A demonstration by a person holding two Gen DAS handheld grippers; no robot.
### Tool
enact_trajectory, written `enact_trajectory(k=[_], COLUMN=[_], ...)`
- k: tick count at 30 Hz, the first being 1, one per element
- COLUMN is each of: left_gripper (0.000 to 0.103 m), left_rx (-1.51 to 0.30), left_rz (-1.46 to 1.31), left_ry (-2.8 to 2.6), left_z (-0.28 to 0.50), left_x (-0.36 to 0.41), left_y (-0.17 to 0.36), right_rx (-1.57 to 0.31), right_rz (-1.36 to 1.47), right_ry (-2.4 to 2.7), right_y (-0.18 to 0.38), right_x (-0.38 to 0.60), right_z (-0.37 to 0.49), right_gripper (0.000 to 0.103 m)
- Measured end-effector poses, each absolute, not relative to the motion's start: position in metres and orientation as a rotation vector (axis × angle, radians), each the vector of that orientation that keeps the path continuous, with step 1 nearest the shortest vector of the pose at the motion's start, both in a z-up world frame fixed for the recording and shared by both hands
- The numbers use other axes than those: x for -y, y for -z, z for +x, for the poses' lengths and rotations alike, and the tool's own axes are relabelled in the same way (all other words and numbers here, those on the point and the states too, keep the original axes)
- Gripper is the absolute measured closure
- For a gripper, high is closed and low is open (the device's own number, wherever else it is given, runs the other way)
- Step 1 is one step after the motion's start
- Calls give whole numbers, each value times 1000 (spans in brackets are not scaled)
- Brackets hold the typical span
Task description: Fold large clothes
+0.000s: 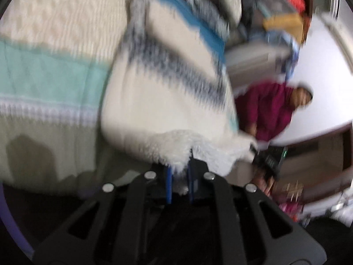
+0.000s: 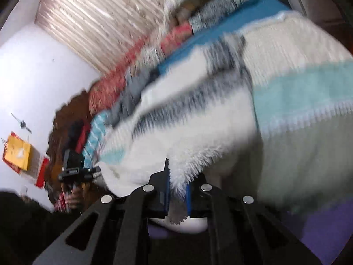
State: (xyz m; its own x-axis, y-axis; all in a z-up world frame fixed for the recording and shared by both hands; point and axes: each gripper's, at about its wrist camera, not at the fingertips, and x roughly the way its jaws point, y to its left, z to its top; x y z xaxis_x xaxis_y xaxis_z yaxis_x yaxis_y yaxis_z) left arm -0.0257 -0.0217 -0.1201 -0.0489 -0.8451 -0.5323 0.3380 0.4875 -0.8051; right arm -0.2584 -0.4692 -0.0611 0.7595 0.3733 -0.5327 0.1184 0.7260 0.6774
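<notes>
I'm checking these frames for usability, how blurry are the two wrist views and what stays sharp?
Left wrist view: sweater and room smeared by motion blur; the left gripper stays fairly sharp, with a shadow at lower left. Right wrist view: same smear across the sweater, right gripper crisp; fisheye bends the edges.

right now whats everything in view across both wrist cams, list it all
fluffy garment: one, white with grey-blue zigzag bands, lifted, its edge pinched in both grippers
knit blanket: one, cream, mint and sage stripes, spread beneath
stacked clothes: several, blue, red, grey, piled behind
bag: one, yellow, by the white wall
bystander: one, magenta top, background
left gripper: black, blue pads, shut on the fluffy garment
right gripper: black, blue pads, shut on the fluffy garment
</notes>
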Motion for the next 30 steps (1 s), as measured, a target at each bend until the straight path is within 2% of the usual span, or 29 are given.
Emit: enact_trajectory(k=[2,4,6,8,11,12,14,16,17,18,19,26,27,28,29,30], left_gripper=[88,72,71,71,71,71,71,68,62,46,36,35,49,100,101,102], left_rx=[-1274,-1274,-1289,-1332,-1347,-1341,-1319,-1272,-1229,-1199,-1159,-1110,-1102,-1111,-1147,-1166], left_rz=[-560,-550,-493,-516,-555,-540,-539,-513,-466,-429,-382,-48,-11,18,37,-11], left_ry=[900,760,594,533,511,501,525,568,590,601,610,699,688,679,665,643], left_z=[11,37,63,74,79,80,74,66,60,54,50,53,55,56,58,60], left_x=[34,49,56,59,48,41,32,26,26,30,35,120,131,137,141,135], left_y=[118,125,137,151,159,161,156,139,128,119,110,110,116,122,128,130], right_rx=[-679,-670,-697,-626,-459,-416,-409,-462,-503,-545,-580,-728,-769,-825,-877,-895], right_rz=[815,868,930,1180,1304,1295,1255,1041,924,804,734,476,446,414,405,440], right_ry=[-66,32,126,79,57,76,91,123,145,159,162,269,268,284,274,264], right_y=[60,70,89,112,116,111,99,71,60,51,50,59,64,75,84,90], right_x=[497,517,534,551,560,561,563,545,534,517,504,498,503,508,511,516], right_z=[-216,-183,-154,-155,-182,-195,-206,-213,-214,-212,-210,-175,-159,-143,-130,-122], right_gripper=[86,77,74,72,50,39,37,36,36,36,36,36,36,44,65,94])
